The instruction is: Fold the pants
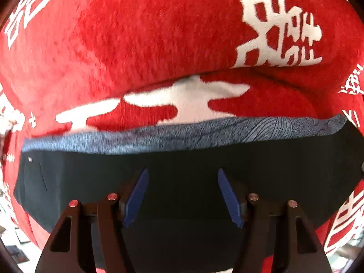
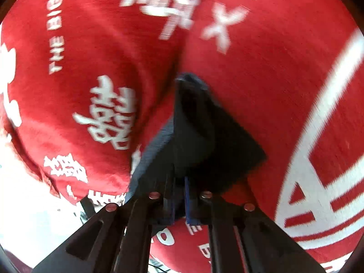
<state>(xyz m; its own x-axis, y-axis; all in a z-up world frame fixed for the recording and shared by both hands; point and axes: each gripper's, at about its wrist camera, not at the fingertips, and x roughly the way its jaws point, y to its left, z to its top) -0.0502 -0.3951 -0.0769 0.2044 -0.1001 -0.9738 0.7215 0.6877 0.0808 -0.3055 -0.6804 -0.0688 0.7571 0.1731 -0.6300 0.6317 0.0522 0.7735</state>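
Note:
The pants (image 1: 182, 159) are dark navy with a lighter blue patterned band (image 1: 182, 134) along the far edge. They lie flat on a red cloth. My left gripper (image 1: 183, 175) is open just above the dark fabric, its blue pads (image 1: 136, 195) spread apart and empty. In the right wrist view my right gripper (image 2: 179, 182) is shut on a bunched part of the pants (image 2: 204, 136), which rises as a dark cone from between the pads and is lifted off the cloth.
A red fleece cloth with white characters (image 1: 159, 34) covers the whole work surface and also fills the right wrist view (image 2: 261, 79). A crease in it (image 1: 261, 70) runs beyond the pants. A pale floor shows at the lower left (image 2: 34, 216).

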